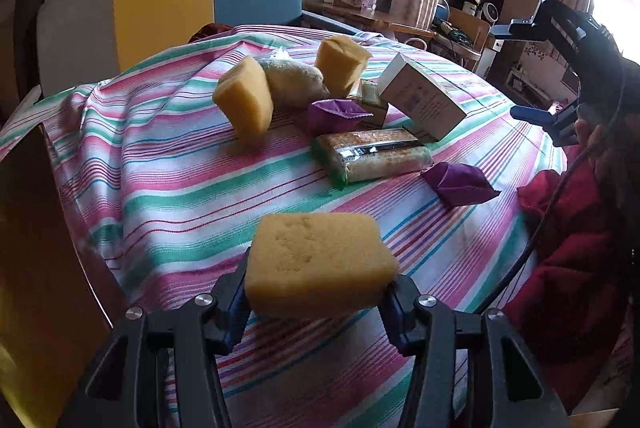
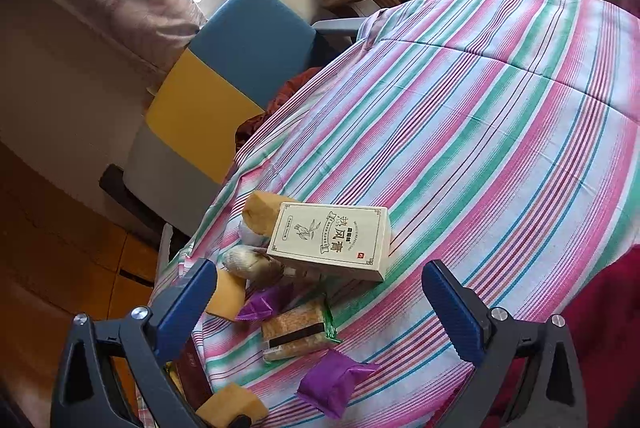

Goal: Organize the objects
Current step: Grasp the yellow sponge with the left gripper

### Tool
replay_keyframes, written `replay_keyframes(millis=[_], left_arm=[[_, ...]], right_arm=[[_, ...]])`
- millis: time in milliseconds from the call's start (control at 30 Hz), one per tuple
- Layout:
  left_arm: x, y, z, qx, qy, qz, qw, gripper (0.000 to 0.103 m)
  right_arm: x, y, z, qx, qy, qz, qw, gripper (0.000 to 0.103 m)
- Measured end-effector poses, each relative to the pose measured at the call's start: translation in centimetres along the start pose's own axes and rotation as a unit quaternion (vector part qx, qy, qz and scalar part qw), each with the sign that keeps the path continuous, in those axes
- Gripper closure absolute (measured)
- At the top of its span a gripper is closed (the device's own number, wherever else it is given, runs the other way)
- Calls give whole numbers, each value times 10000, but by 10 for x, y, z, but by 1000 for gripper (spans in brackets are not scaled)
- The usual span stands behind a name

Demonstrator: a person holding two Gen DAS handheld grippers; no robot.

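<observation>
In the left wrist view, the left gripper (image 1: 320, 302) is clasping a yellow sponge (image 1: 320, 264) by its two short sides and carrying it above the near part of the striped worktop (image 1: 168, 187), so the step in hand looks like the transport of a picked sponge. Farther off, two more sponges (image 1: 245, 102) are standing on edge beside a pale cloth bundle (image 1: 295, 83), with a cream box (image 1: 424, 99), a wrapped scouring pad pack (image 1: 372, 155) and two purple packets (image 1: 460, 183) close by. The next move is probably calling for the sponge to be set down next to its fellows, low and gently, so that the standing ones are not knocked over. The right gripper (image 1: 528, 67) is showing at the right edge, its fingers apart. In the right wrist view, the right gripper (image 2: 320, 302) is hanging released and empty over the heap; this view is showing the printed face of the cream box (image 2: 332, 240) leaning on the pile, which the other does not, and the carried sponge (image 2: 232, 408) only as a corner at the bottom edge.
</observation>
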State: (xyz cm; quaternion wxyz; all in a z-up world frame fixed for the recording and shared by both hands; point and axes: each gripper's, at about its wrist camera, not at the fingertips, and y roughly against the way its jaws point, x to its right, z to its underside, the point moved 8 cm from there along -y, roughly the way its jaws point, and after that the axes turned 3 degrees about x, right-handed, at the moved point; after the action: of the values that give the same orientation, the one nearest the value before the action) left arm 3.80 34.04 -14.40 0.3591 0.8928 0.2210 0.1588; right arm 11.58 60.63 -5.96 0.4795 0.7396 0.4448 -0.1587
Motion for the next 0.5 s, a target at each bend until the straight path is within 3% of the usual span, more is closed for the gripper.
replay_keyframes(millis=[500], left_arm=[[-1, -6, 11, 124, 38, 121, 9998, 49]], right_arm=[[9, -11, 6, -313, -43, 452, 9985, 0]])
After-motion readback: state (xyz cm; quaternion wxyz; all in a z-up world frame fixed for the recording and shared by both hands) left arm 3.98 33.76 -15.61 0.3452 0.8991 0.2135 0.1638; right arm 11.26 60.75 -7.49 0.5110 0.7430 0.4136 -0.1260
